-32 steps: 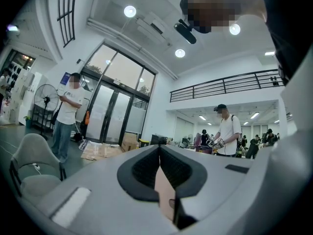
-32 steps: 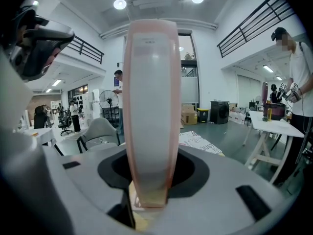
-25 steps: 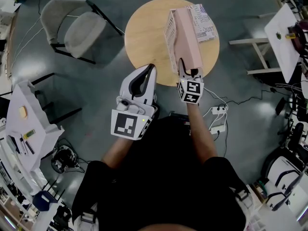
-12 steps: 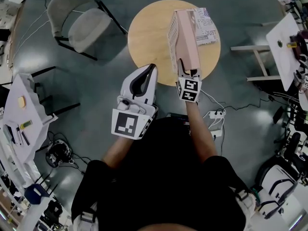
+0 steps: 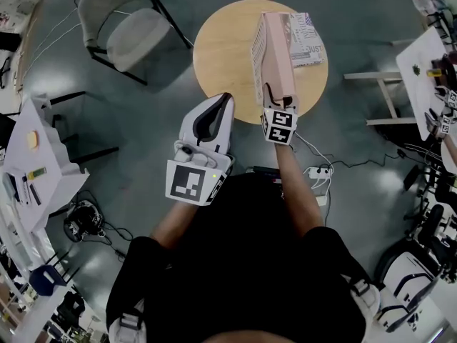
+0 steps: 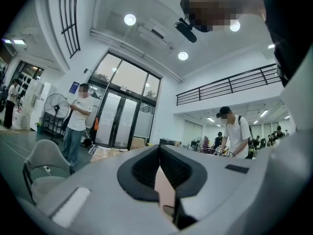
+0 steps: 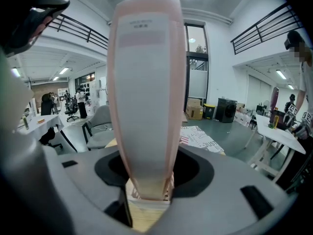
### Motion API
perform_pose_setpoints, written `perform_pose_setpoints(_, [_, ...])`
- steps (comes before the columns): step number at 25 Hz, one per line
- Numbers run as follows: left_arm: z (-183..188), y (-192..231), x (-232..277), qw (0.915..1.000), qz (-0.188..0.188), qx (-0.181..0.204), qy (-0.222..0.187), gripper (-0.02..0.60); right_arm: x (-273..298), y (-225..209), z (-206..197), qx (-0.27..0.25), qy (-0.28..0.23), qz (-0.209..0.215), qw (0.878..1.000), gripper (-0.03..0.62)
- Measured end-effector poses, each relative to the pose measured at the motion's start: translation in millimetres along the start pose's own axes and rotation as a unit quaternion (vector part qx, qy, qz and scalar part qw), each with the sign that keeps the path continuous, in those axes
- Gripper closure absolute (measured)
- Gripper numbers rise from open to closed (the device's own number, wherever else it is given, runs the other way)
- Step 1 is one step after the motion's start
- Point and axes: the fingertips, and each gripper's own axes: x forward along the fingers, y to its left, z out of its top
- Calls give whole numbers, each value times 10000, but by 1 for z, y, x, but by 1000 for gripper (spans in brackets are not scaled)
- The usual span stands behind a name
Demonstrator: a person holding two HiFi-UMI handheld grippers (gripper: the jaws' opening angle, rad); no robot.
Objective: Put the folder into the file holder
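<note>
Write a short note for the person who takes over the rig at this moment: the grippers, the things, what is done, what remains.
Left gripper: shut and empty, at the near edge of the round table.
Right gripper: shut on the pink folder, gripped at its near end.
File holder: white mesh, on the table, close along the folder's left side. A printed paper lies to the right.
Done: folder picked up and brought to the holder.
Left: I cannot tell whether it sits in a slot yet. Probably lower it in fully, then open the right gripper.
</note>
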Motion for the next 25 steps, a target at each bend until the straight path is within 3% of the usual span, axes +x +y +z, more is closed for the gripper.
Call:
perform_pose_setpoints(6, [5,-8,-12,9999,110,49,-38,575,-2,1,-11,-20,242,117,9996,385])
perform_pose_setpoints(25, [12,-45,-50,9989,404,132,-194,575,-45,2,-26,38,341,343,9988,381])
